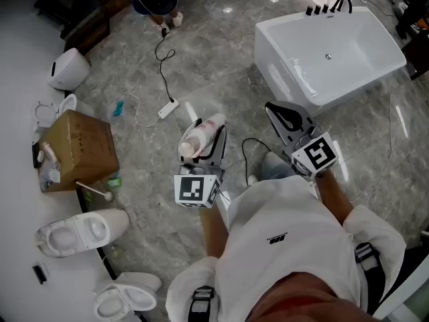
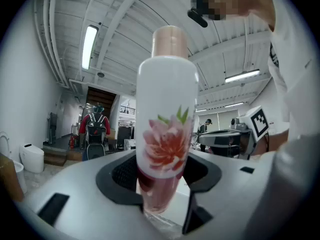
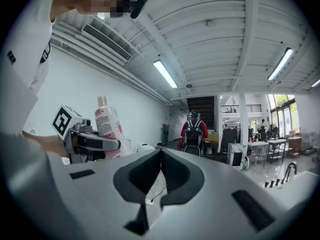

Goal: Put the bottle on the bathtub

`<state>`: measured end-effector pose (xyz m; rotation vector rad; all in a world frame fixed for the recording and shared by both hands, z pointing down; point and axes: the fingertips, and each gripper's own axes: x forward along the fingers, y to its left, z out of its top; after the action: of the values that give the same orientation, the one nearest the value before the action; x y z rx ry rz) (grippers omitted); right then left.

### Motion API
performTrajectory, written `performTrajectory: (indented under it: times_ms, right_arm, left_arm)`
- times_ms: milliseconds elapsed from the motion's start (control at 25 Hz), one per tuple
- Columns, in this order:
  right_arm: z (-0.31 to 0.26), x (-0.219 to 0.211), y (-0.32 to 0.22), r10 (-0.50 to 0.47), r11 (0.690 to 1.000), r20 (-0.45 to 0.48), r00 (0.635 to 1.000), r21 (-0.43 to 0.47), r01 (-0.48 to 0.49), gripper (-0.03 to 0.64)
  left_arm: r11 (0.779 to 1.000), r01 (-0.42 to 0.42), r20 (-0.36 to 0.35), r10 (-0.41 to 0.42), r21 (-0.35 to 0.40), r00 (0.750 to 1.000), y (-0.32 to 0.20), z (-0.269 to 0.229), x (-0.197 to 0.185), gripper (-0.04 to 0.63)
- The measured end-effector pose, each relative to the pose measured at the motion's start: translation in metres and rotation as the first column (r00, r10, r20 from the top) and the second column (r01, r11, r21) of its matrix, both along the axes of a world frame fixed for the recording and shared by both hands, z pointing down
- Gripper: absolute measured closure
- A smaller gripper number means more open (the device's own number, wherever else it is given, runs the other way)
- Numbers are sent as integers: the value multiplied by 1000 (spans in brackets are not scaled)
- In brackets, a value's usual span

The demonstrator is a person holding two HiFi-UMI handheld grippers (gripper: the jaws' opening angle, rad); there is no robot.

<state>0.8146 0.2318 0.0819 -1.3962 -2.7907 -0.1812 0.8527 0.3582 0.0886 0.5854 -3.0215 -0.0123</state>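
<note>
Marble floor [image 1: 221, 52], bottle [image 2: 167, 134] clamped between jaws of left gripper [image 1: 203, 134], right gripper [image 3: 160, 176] clenched, empty.

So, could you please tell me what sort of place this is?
Probably a bathroom-fixture showroom or warehouse hall: a freestanding bathtub and several toilets stand on a marble-look floor, beneath a beamed industrial ceiling.

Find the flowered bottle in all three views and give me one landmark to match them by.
Head view: bottle at centre, lying in the left gripper.
Left gripper view: fills the middle, clamped between the fingers.
Right gripper view: left of centre, upright in the left gripper.
Landmark: the person with a backpack, far behind in both gripper views; not surely in the head view.
</note>
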Motion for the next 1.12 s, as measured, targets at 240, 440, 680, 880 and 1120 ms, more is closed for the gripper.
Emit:
performTrajectory:
  times_ms: [240, 440, 680, 880, 1120]
  right_arm:
    - [-1, -17, 12, -10, 1000, 5, 1000, -18, 10, 621]
    - [6, -56, 22, -10, 1000, -16, 1000, -28, 10, 621]
    - [17, -131, 34, -21, 999, -44, 999, -31, 20, 621]
    - [21, -218, 37, -41, 999, -56, 998, -23, 40, 621]
    - [21, -307, 45, -56, 998, -64, 996, -23, 54, 621]
  left_arm:
    - [1000, 0, -11, 0, 3, 1000, 9, 1, -20, 362]
    - [1000, -4, -18, 4, 1, 1000, 16, 5, -59, 362]
    - [1000, 6, -30, -6, -9, 1000, 25, 10, -132, 362]
    - [1000, 18, -50, -18, -7, 999, 26, 12, -215, 362]
    - [1000, 27, -66, -27, 4, 997, 31, 13, -302, 362]
